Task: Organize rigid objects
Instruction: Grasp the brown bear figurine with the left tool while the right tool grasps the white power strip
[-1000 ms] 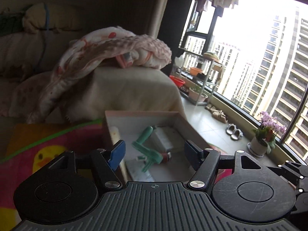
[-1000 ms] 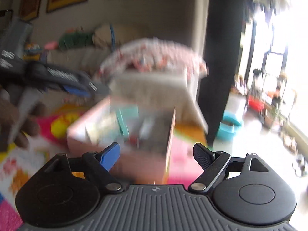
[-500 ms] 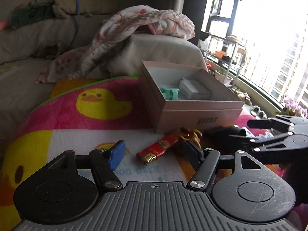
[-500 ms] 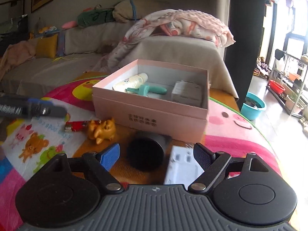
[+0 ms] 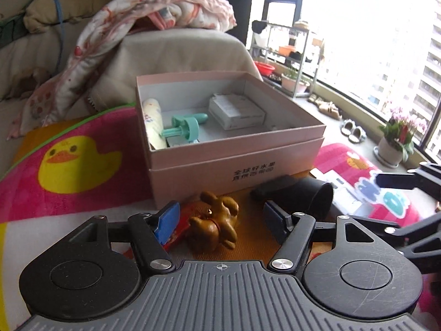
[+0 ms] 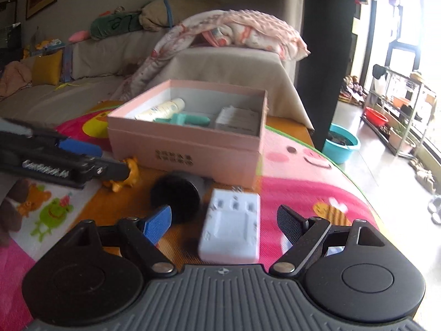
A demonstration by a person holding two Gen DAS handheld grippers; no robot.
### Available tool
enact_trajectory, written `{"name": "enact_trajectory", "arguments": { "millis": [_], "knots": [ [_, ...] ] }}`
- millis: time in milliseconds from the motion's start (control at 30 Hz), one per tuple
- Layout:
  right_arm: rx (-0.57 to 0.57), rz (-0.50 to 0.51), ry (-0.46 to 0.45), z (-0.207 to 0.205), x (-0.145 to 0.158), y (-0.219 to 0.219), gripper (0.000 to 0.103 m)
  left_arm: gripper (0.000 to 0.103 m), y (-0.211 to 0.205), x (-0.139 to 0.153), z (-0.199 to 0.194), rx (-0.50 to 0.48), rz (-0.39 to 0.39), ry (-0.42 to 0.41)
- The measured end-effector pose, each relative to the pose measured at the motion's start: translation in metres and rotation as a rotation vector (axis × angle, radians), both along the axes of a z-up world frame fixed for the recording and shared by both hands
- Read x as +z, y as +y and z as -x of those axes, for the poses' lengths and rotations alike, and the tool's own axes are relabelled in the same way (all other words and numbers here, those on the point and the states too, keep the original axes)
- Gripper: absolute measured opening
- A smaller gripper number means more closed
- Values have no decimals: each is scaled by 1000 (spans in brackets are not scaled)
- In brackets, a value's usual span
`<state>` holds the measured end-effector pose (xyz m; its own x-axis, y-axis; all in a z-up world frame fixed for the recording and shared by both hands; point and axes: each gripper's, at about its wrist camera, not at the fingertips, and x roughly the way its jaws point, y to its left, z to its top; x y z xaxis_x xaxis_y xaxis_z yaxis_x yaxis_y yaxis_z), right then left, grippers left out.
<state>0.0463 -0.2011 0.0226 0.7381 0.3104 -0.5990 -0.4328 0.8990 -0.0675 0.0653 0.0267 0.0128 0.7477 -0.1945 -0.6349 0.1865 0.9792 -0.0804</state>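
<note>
A pink open box [image 5: 275,149] [image 6: 193,149] holds a cream tube [image 5: 153,121], a teal tool [image 5: 184,131] and a white carton [image 5: 235,111]. In front of it lie a brown animal figurine [image 5: 216,226], a red lighter [image 5: 179,233], a black cylinder [image 5: 306,193] [image 6: 176,193] and a white charger [image 6: 233,230]. My left gripper [image 5: 220,220] is open, its fingers on either side of the figurine. My right gripper [image 6: 224,222] is open, its fingers on either side of the charger.
The objects lie on a colourful cartoon mat [image 5: 69,165]. A sofa arm with a floral blanket [image 5: 154,13] stands behind the box. A teal basin [image 6: 340,143], a metal rack [image 6: 399,115] and a potted flower [image 5: 397,140] are on the floor at the right.
Both grippers moved forward and down toward the mat. My left gripper now frames the figurine instead of the lighter; my right one now frames the charger.
</note>
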Motion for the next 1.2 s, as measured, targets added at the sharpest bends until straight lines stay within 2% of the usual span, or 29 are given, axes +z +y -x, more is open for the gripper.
{"name": "enact_trajectory", "arguments": {
  "millis": [67,100,133,267,367,500,567,667,767,900,1000,1100,1200],
  "knots": [
    [-12,11,5,0,-3,-5,84,57,-1,-3,-2,4,-18,-3],
    [-19,7,10,-1,-3,-8,84,42,-2,-2,0,7,-27,-6],
    [-23,-4,17,-2,-4,-10,84,40,-1,-2,1,0,-26,-2],
    [-15,-50,56,-10,-6,-9,84,40,6,0,11,-36,31,21],
    [-17,-49,67,-15,-10,-2,82,39,7,2,25,-35,34,34],
    [-11,-26,112,-20,-14,5,51,39,5,0,47,-43,14,59],
    [-18,-2,105,-16,-14,6,48,39,4,0,55,-36,6,48],
    [1,6,113,-3,-13,2,47,39,5,-1,56,-23,23,37],
    [30,22,121,16,-10,-2,47,44,8,-8,50,-4,75,68],
    [144,18,117,46,-3,-4,47,45,4,-11,50,-12,61,40],
    [209,54,81,61,-3,-1,48,51,1,-11,49,-28,55,40],
    [185,68,86,60,-4,0,59,51,2,-12,51,-14,70,38],
    [169,43,100,54,-4,-1,61,50,3,-13,51,5,89,35]
  ]
}}
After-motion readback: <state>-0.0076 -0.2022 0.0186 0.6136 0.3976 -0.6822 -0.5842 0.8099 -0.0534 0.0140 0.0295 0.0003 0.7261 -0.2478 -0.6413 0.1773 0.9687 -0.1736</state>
